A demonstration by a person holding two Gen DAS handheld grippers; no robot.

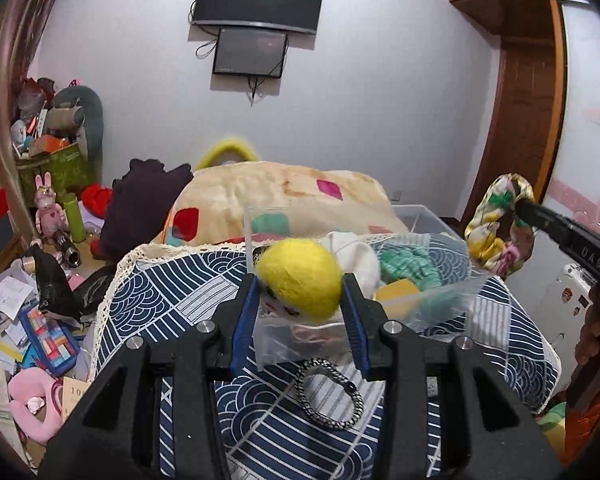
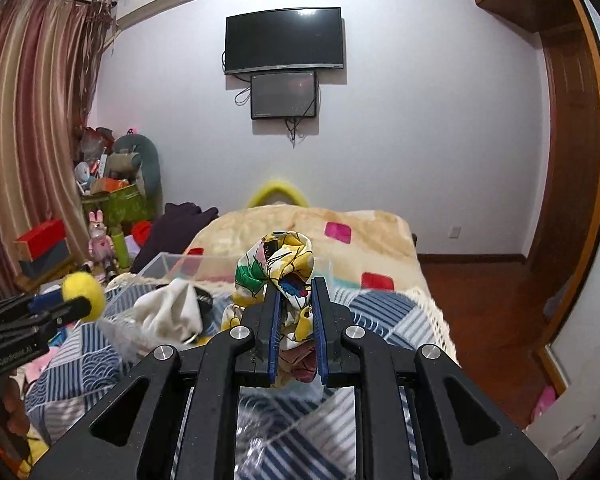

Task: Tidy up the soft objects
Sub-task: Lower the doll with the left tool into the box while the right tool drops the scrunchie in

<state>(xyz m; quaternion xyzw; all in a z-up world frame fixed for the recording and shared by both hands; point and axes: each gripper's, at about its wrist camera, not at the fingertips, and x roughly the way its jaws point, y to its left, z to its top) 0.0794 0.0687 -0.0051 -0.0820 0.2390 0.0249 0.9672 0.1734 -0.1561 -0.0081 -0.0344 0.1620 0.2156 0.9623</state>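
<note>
My left gripper (image 1: 301,280) is shut on a yellow felt ball (image 1: 300,276) and holds it above the blue patterned cover (image 1: 260,432). The ball also shows at the left in the right wrist view (image 2: 85,295). My right gripper (image 2: 294,286) is shut on a floral satin scrunchie (image 2: 278,268), lifted above the cover; it also shows at the right in the left wrist view (image 1: 500,224). A white cloth (image 2: 170,312), a green knitted item (image 1: 410,266) and a yellow sponge (image 1: 396,292) lie under the ball beside a clear bag (image 1: 300,340).
A clear plastic box (image 1: 424,220) stands behind the soft items. A metal chain bracelet (image 1: 328,396) lies on the cover near me. A beige blanket (image 2: 300,232) covers the bed beyond. The floor at left (image 1: 28,320) is full of clutter. Wooden floor (image 2: 480,300) lies at right.
</note>
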